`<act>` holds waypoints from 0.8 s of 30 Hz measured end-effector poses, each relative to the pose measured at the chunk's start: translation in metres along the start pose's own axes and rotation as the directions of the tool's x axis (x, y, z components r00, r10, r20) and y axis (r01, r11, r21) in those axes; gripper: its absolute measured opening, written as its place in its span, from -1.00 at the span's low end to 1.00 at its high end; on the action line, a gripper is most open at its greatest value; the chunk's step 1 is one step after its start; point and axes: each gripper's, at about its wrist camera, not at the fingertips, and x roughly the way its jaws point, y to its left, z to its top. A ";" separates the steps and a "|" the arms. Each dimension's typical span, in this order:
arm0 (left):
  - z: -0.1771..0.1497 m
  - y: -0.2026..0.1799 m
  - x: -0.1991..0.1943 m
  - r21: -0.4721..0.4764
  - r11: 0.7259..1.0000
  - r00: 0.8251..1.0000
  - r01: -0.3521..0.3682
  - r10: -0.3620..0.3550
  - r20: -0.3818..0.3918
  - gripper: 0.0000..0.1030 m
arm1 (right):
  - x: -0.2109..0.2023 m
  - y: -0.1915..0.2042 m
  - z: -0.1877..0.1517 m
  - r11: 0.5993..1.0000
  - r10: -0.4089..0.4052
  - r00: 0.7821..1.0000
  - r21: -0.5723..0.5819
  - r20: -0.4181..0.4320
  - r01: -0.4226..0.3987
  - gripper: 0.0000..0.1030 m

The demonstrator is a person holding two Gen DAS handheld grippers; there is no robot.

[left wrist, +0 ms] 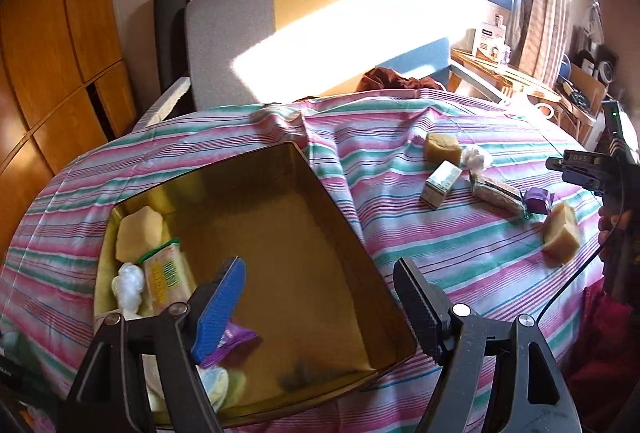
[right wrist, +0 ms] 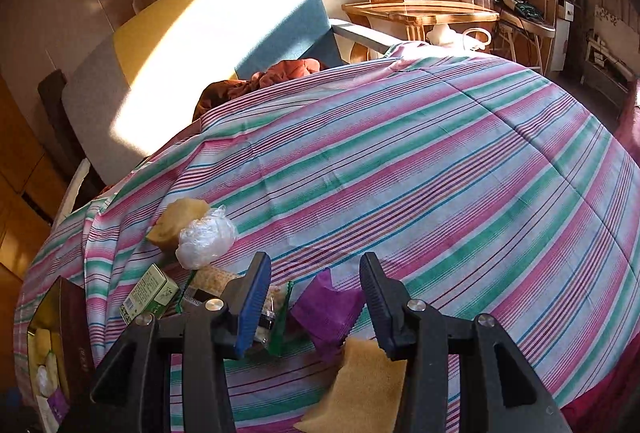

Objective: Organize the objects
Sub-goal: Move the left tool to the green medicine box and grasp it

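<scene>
Purple packet (right wrist: 326,309) lies flat on the striped cloth (right wrist: 440,161), directly ahead of the right gripper (right wrist: 316,299) and framed between its two fingers; jaws stand apart, nothing clamped. Packet's long axis runs roughly along the gripper's forward line, tilted a little toward the right finger, so a straight descent would likely straddle its short width. Just on the near side of the packet, touching or overlapping its edge (cannot tell which), a yellow sponge (right wrist: 360,389) lies under the right finger; risk of catching both in one close. On the packet's left: a clear-wrapped snack (right wrist: 276,313) partly hidden behind the left finger, then a green box (right wrist: 150,293), then beyond these a crumpled plastic ball (right wrist: 206,237) against a second sponge (right wrist: 180,219). The tin (left wrist: 256,233), destination by my reading, sits well to the left of the packet; it already holds a sponge, a cracker pack (left wrist: 166,279), a white ball and a purple packet at its near-left wall. Left gripper (left wrist: 320,299) hovers over the tin's near edge, jaws apart, empty, and far from the loose pile. Judgement: right hand is much the nearer for the next pick; carry goes leftward to the tin
</scene>
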 end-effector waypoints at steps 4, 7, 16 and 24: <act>0.016 -0.029 0.017 0.059 0.997 0.999 0.043 -0.042 -0.017 0.50 | -0.005 0.002 0.000 1.000 0.018 1.000 -0.002 0.007 -0.018 -0.10; 0.030 -0.049 0.031 0.103 0.992 0.997 0.078 -0.075 -0.034 0.50 | -0.006 0.001 0.001 0.999 0.032 0.999 0.006 0.009 -0.032 -0.10; 0.066 -0.106 0.097 0.239 0.960 0.986 0.147 -0.123 -0.111 0.40 | -0.007 -0.005 0.004 0.996 0.080 0.997 0.046 -0.004 -0.080 -0.10; 0.084 -0.133 0.159 0.309 0.935 0.975 0.172 -0.116 -0.192 0.40 | -0.003 -0.009 0.006 0.989 0.126 0.992 0.079 -0.023 -0.123 -0.10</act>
